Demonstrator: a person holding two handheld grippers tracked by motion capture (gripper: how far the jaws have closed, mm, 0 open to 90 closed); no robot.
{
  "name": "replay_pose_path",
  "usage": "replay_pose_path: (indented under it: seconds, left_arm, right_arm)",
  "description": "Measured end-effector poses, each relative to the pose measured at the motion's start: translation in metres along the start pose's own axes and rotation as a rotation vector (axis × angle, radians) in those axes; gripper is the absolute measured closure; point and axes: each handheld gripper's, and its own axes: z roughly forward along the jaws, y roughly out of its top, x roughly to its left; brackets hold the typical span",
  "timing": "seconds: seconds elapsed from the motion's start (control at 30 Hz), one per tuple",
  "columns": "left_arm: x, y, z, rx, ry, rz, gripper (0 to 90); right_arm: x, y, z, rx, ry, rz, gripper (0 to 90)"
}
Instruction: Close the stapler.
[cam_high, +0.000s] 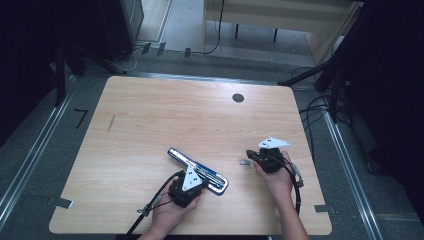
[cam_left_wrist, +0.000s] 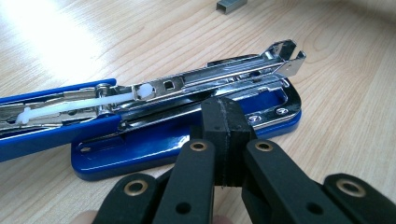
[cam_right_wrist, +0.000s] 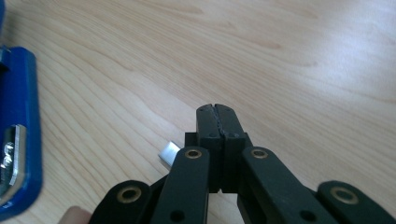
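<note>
Here my left gripper (cam_high: 196, 176) sits with its jaws pressed flat together and nothing between them, its tips just short of the blue stapler (cam_high: 197, 170), which lies opened out on the wooden table (cam_high: 150, 115). In the left gripper view the stapler's (cam_left_wrist: 154, 130) chrome magazine rail stands lifted off the blue base, with a white plastic pusher along it, and my closed tips hang right in front of the base's near edge; I cannot tell whether they touch it.

My right gripper (cam_high: 252, 156) is closed too, holding nothing. Its tips come just beside a small strip of staples (cam_high: 245, 162) lying flat on the wood, well apart from the stapler. In the right gripper view that strip (cam_right_wrist: 169, 153) peeks out at the left of my black jaws, partly hidden behind them.

Both hands work toward the near right part of the table. The far half is bare wood, save a round dark grommet (cam_high: 238, 98) near the far edge.
</note>
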Motion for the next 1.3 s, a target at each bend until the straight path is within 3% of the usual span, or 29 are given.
replay_pose_path:
  seconds: [0.47, 0.7, 0.97, 1.17, 1.3]
  left_arm:
    - [0.000, 0.000, 0.000, 0.005, 0.004, 0.003, 90.0]
    - [0.000, 0.000, 0.000, 0.003, 0.003, 0.002, 90.0]
    - [0.000, 0.000, 0.000, 0.004, 0.005, 0.004, 90.0]
    - [0.000, 0.000, 0.000, 0.004, 0.006, 0.005, 90.0]
    - [0.000, 0.000, 0.000, 0.001, -0.001, 0.000, 90.0]
  right_arm:
    - [-0.009, -0.019, 0.003, 0.019, -0.001, 0.041, 90.0]
    - [-0.007, -0.019, 0.003, 0.016, 0.009, 0.024, 90.0]
    - [0.005, -0.022, 0.002, 0.032, 0.025, -0.015, 90.0]
    - [0.000, -0.019, 0.001, 0.000, 0.023, 0.038, 90.0]
    - [0.001, -0.012, 0.006, 0.006, 0.028, 0.024, 90.0]
